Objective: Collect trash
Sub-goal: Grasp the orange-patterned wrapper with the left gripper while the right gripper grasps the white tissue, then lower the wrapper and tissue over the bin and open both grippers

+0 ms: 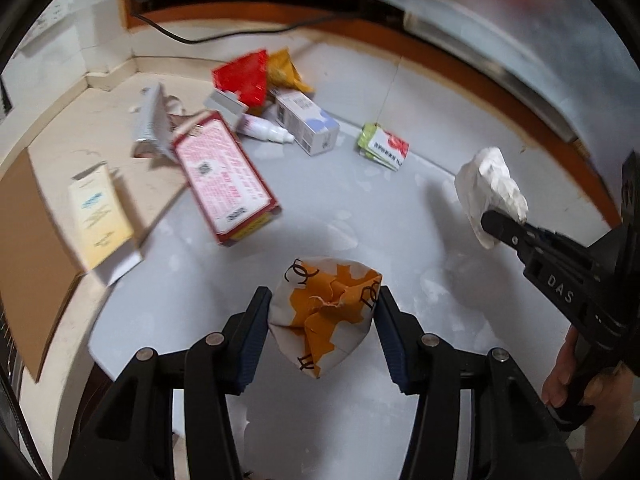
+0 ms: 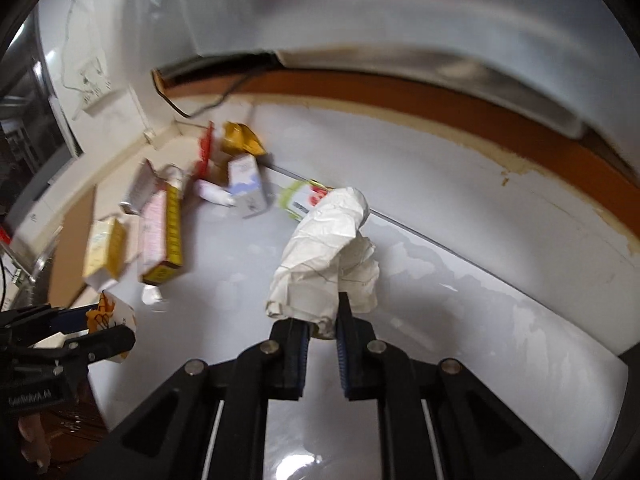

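My left gripper [image 1: 322, 304] is shut on a crumpled orange-and-white paper wrapper [image 1: 326, 312] and holds it above the grey floor. It also shows at the left edge of the right wrist view [image 2: 110, 316]. My right gripper [image 2: 322, 320] is shut on a crumpled white paper wad [image 2: 326, 260], held off the floor. In the left wrist view that wad [image 1: 488, 190] hangs at the right, pinched by the right gripper [image 1: 494, 224].
A pile of trash lies at the back left: a red-and-pink box [image 1: 226, 184], a yellow box [image 1: 100, 216], a white-and-blue carton [image 1: 308, 122], a small white bottle [image 1: 266, 130], red and yellow wrappers [image 1: 244, 78], a green-and-red packet [image 1: 384, 146]. Cardboard [image 1: 28, 260] lies left.
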{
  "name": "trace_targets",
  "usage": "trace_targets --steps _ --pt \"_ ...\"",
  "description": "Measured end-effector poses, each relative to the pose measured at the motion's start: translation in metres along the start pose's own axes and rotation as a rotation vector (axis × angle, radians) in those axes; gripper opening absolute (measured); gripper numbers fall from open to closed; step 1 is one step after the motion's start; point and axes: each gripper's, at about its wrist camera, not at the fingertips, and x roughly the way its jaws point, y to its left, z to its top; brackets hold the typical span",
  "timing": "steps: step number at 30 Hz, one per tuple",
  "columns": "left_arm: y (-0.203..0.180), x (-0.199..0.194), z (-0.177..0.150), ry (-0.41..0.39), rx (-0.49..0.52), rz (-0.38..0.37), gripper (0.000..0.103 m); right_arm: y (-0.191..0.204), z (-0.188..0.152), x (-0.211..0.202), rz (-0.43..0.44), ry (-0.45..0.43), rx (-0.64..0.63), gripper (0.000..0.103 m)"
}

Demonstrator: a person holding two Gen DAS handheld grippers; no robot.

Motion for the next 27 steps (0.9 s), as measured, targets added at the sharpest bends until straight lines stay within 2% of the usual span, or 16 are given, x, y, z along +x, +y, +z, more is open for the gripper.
trace_targets --steps 8,13,20,27 --pt "0.035 -0.057 -0.024 -0.061 -0.019 -0.006 0.05 0.044 -0.018 -0.06 0.088 -0.062 -0.001 0.012" --pt "0.064 -0.089 -0.046 -0.091 -0.016 -0.003 0.05 0.091 -0.035 -0.092 0.14 -0.077 -0.021 0.012" --pt "0.107 -0.12 -0.087 -0.092 -0.005 -0.007 0.05 0.154 -0.065 -0.112 0.168 -0.064 -0.037 0.012" --pt "0.141 -0.121 -0.125 -0.072 0.013 -0.011 0.05 0.205 -0.105 -0.11 0.19 -0.028 -0.026 0.012"
